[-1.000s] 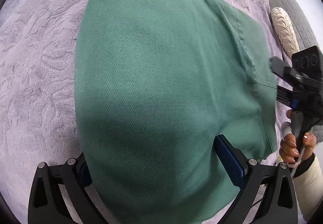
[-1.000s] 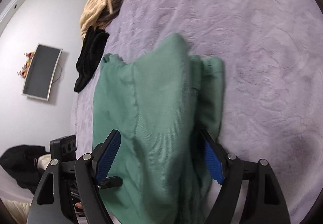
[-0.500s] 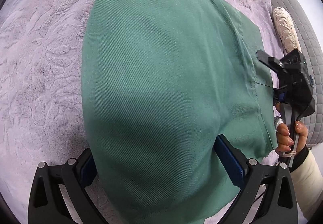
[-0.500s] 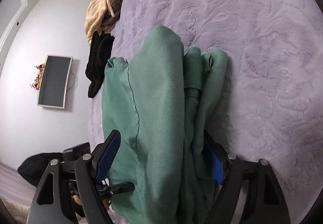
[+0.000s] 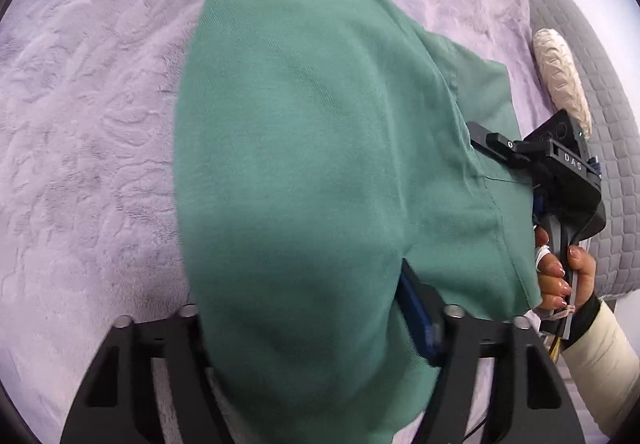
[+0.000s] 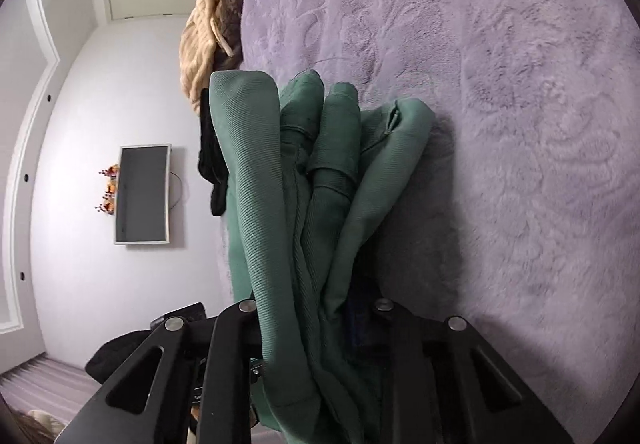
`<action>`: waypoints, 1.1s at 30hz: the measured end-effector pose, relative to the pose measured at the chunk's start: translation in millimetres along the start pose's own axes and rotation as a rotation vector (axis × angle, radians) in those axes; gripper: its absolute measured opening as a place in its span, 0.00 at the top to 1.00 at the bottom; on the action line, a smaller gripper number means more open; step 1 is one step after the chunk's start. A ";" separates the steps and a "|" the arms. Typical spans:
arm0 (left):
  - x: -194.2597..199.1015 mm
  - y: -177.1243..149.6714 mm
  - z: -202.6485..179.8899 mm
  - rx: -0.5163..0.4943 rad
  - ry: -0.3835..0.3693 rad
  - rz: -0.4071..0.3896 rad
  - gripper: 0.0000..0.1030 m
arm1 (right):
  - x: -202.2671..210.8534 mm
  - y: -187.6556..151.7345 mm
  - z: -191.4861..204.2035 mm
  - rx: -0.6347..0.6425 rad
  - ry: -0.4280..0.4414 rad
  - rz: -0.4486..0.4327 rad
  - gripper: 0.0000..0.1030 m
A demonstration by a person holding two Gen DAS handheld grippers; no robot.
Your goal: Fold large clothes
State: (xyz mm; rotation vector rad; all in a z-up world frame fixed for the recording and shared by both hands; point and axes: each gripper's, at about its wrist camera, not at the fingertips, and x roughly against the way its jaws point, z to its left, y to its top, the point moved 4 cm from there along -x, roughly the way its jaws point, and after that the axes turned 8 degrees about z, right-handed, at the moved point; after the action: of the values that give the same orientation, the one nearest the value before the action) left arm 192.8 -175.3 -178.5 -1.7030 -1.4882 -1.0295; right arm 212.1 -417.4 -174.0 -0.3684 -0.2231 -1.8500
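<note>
Left wrist view is showing the bed [image 5: 80, 124] filling most of the frame, its lilac embossed plush cover spreading out under everything else. Across it the green garment [image 5: 312, 164] is lying and partly hanging, a big ribbed piece already doubled over, its far end resting on the cover while the near end is rising into the two claws. Holding it by both near corners is, I judge, keeping the fold edge taut and level so the layers are stacking squarely rather than slumping.

Along the bed's right edge a grey quilted cushion [image 5: 592, 84] is curving round, with a cream knitted item [image 5: 564, 80] lying on it, well apart from the work.

The left claw [image 5: 312, 324] is closing on the green garment: cloth is draping over it and hiding the gap, with one blue pad showing pressed against the fabric. The right claw [image 6: 320, 324] is gripping the same garment, several layers bunching between its arms, and the stack is standing edge-on just above the cover. The right hand [image 5: 560, 272] is wrapping round that tool's handle.

Beyond the bed in the right wrist view, a tan knit pile [image 6: 204, 44] and a dark garment [image 6: 212, 164] are waiting at the far edge, and a wall screen [image 6: 142, 194] is hanging behind.
</note>
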 end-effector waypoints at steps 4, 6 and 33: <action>23.1 -2.5 -2.3 -0.007 -0.069 -0.027 0.53 | 2.2 -15.4 26.9 0.021 0.067 -0.021 0.78; 35.5 -2.5 -3.6 -0.009 -0.106 -0.041 0.54 | 0.8 -22.4 37.8 0.034 0.073 -0.026 0.78; 158.4 -144.0 160.6 -0.087 0.014 0.020 0.46 | -110.7 -148.9 37.0 -0.158 -0.107 -0.089 0.59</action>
State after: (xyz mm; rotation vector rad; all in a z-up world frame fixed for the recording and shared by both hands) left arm 81.3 61.2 -121.6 -1.7636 -1.4327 -1.1081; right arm 105.7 -260.9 -174.6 -0.5758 -0.1693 -1.9430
